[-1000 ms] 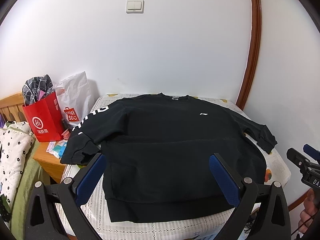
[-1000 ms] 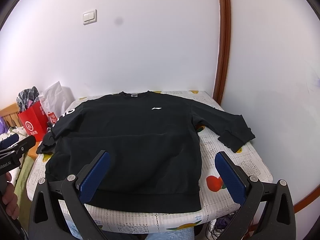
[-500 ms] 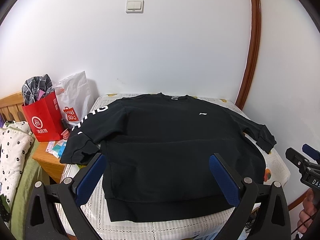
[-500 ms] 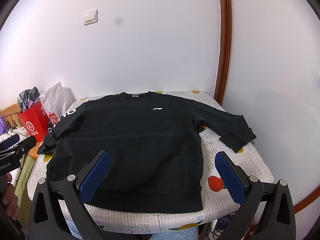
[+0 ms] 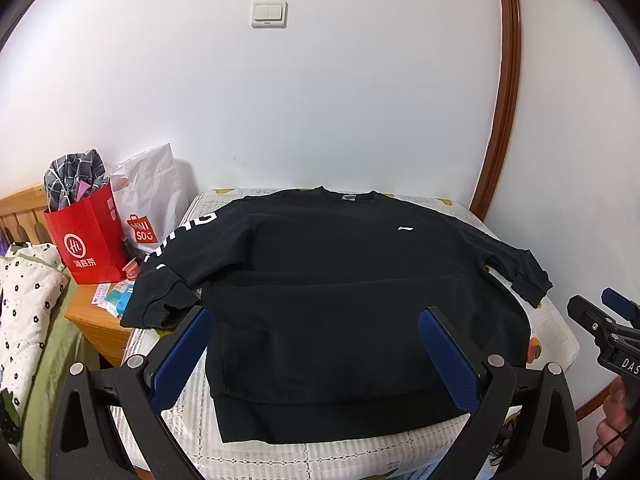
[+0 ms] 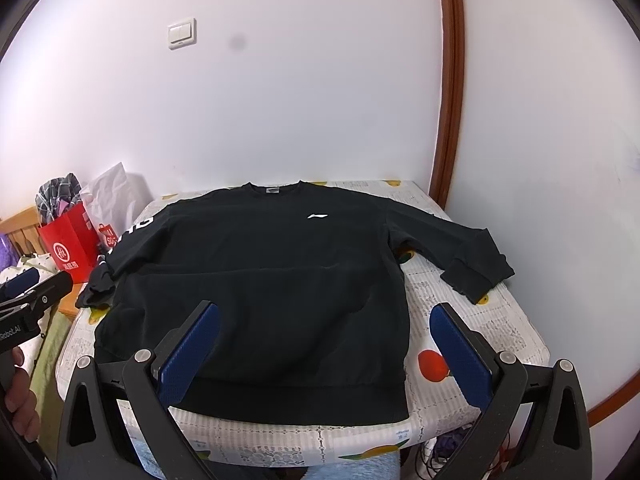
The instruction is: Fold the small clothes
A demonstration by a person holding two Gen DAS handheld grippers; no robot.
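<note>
- A small table [image 6: 516, 344], draped in a white fruit-printed cloth, stood against the white wall.
- The black sweatshirt [image 6: 260, 280] lay flat on it, front up, both sleeves spread out, soft knit with ribbed hem and cuffs, ahead of and below both tools.
- The left gripper [image 5: 316, 344] hung above the hem, blue textured pads wide apart, grasping nothing.
- The right gripper [image 6: 324, 344] hung likewise, spread and empty.
- A glossy red paper bag [image 5: 88, 240] stood left.
</note>
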